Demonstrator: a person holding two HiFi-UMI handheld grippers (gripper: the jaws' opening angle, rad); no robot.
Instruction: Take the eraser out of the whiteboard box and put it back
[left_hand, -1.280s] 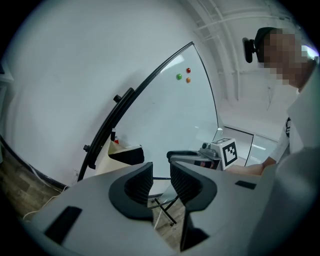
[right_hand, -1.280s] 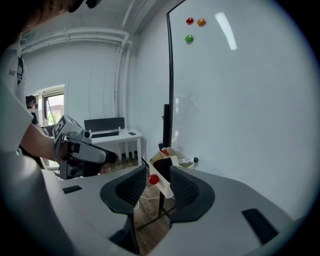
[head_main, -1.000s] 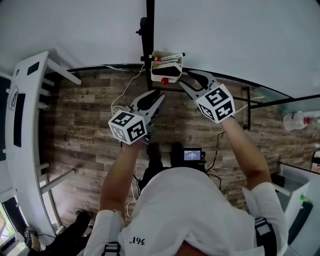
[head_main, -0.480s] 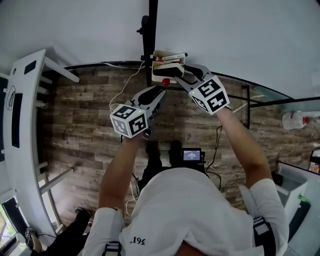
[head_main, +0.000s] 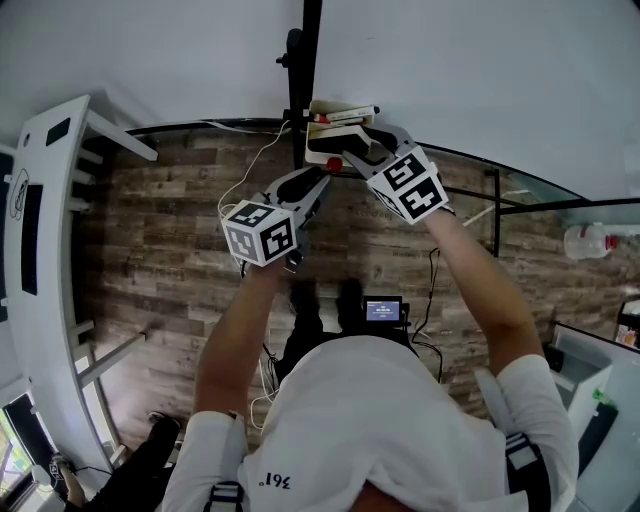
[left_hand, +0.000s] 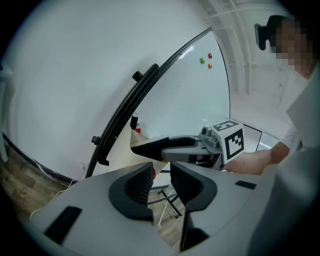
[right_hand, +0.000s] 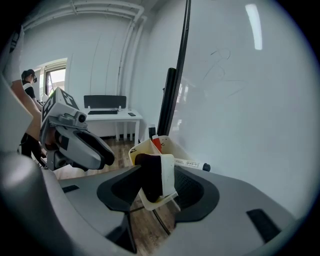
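A cream whiteboard box (head_main: 322, 110) hangs on the board's frame. The eraser (right_hand: 154, 176), black felt on a white back, stands on edge in the box (right_hand: 134, 152). My right gripper (head_main: 352, 146) reaches into the box. Its jaws have just been opening and now stand one on each side of the eraser, and I see no squeeze on it. My left gripper (head_main: 316, 181) hovers below and left of the box, with a narrow gap between its jaws and nothing in it. In the left gripper view, the right gripper (left_hand: 145, 149) lies across just beyond the left gripper (left_hand: 161, 169).
A black-capped marker (right_hand: 192, 164) lies along the box's far side, with a red-capped one (right_hand: 156, 144) standing in it. The whiteboard (right_hand: 240, 85) is close on the right. The board's black stand (head_main: 308, 60), wood floor (head_main: 170, 230) and a white desk (head_main: 45, 250) lie below.
My right gripper has moved left and down to the box, so its jaws now straddle the eraser. The left gripper has crept slightly closer to the box.
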